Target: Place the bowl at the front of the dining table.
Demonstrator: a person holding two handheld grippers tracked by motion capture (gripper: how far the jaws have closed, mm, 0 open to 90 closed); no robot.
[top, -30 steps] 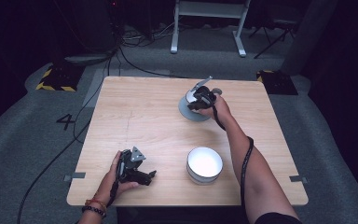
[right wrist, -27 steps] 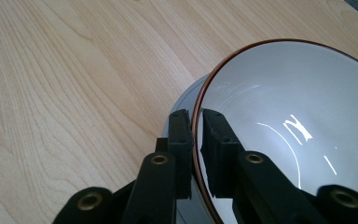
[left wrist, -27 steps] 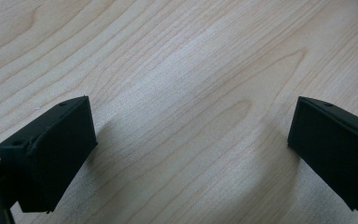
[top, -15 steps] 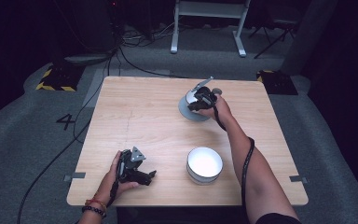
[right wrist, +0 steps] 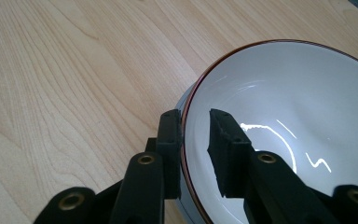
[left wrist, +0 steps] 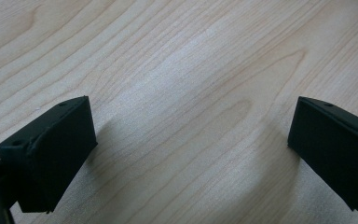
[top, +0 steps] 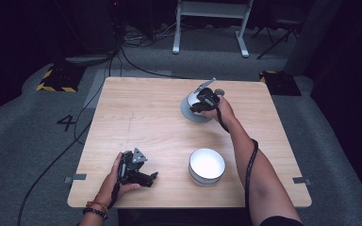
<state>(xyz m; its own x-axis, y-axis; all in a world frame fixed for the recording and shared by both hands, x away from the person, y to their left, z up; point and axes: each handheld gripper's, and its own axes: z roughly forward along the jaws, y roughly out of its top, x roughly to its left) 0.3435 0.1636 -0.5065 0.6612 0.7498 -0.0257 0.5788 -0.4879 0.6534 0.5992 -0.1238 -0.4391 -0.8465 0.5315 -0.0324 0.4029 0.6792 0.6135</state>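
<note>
Two jaws of the right gripper [right wrist: 195,140] straddle the near rim of the bowl [right wrist: 298,116] on its saucer [top: 191,114] far right, just easing apart with a gap inside; left gripper [top: 139,175] gapes idle, well apart

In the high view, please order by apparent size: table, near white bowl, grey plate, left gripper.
1. table
2. near white bowl and grey plate: about alike; the plate is farther off and partly covered
3. left gripper, only slightly smaller

A wooden table [top: 136,117] stands on grey carpet [top: 28,141] in a dim room, cables [top: 122,52] trailing past a white stand [top: 212,12]
</note>
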